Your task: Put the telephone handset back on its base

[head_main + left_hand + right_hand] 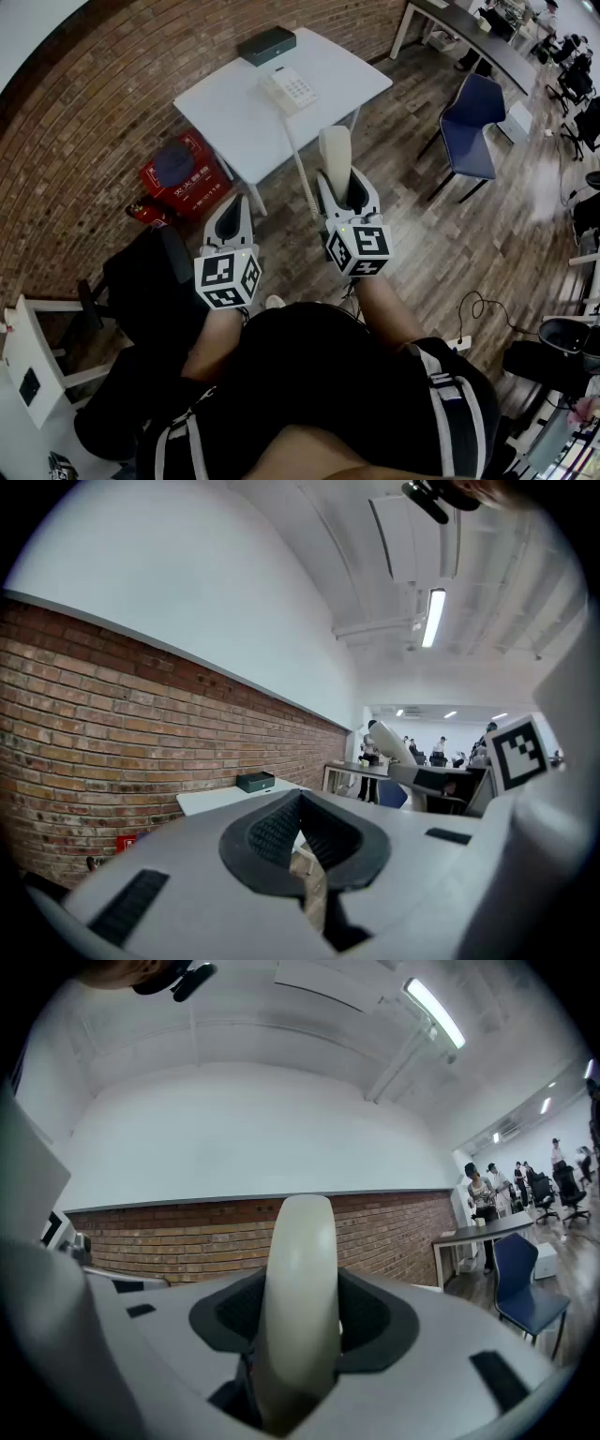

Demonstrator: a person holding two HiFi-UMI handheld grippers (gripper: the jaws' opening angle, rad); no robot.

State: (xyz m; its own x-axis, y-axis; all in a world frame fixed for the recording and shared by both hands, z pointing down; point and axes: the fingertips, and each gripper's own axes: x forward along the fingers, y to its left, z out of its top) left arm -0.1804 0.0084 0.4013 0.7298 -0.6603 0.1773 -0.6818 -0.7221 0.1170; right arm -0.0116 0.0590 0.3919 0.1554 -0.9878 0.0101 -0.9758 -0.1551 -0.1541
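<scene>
Clamping the cream handset (335, 150) with its long axis pointing ahead, the right tongs (343, 184) hang well short of the base (291, 89) on the white desk (225, 117), forward and slightly left, while the left tongs (232, 212) sit together, empty.

Cream handset (300, 1307), white table (234, 117), red brick wall (103, 103), blue chair (473, 122).
</scene>
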